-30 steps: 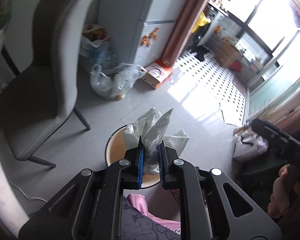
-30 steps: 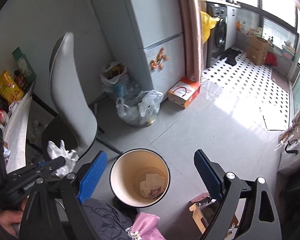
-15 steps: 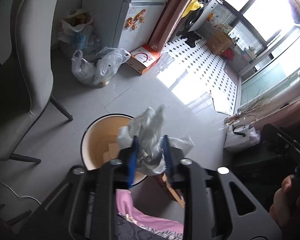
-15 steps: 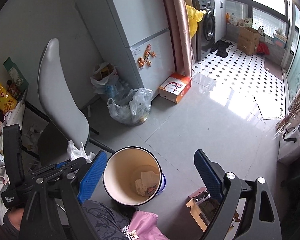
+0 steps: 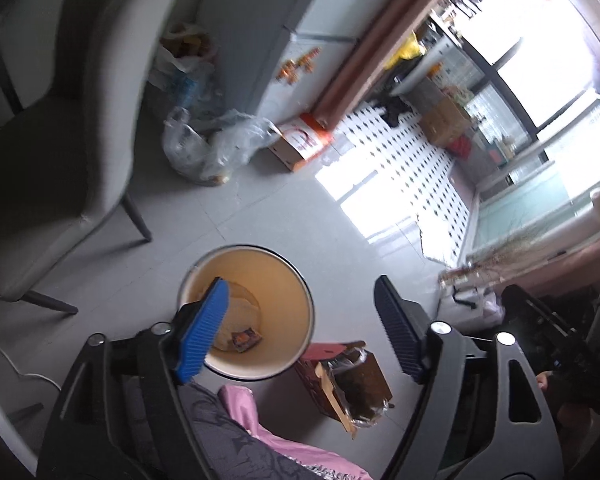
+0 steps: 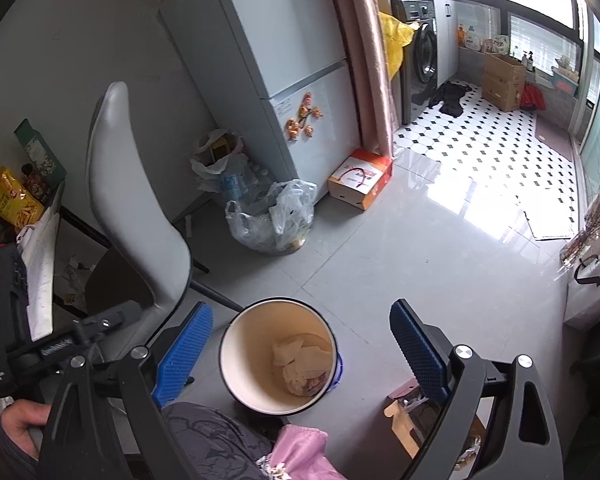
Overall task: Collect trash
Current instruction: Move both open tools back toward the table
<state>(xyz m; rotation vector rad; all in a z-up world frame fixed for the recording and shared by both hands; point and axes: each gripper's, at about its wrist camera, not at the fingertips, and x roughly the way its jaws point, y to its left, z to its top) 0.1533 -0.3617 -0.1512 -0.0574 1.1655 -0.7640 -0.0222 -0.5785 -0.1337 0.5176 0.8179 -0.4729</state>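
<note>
- the trash (image 6: 300, 364), pale crumpled paper and plastic with a small colourful wrapper, lies at the bottom of the bin (image 5: 296, 280), a round cream-lined bucket with a dark rim standing on the grey floor.
- the left gripper (image 5: 300, 328) hangs above the bin; its jaws have just been opening and stand wide with nothing between them, one blue pad (image 5: 202, 336) over the bin's mouth.
- the right gripper (image 6: 300, 344) is spread wide too, empty, framing the bin from above.
- just beside the bin sits a torn brown box (image 5: 348, 384) with crinkled wrapping in it.
- a grey chair (image 6: 136, 216) stands to the bin's left.
- farther off, by the fridge (image 6: 284, 80), are a clear plastic bag (image 6: 272, 220) and an orange-and-white carton (image 6: 360, 178).
</note>
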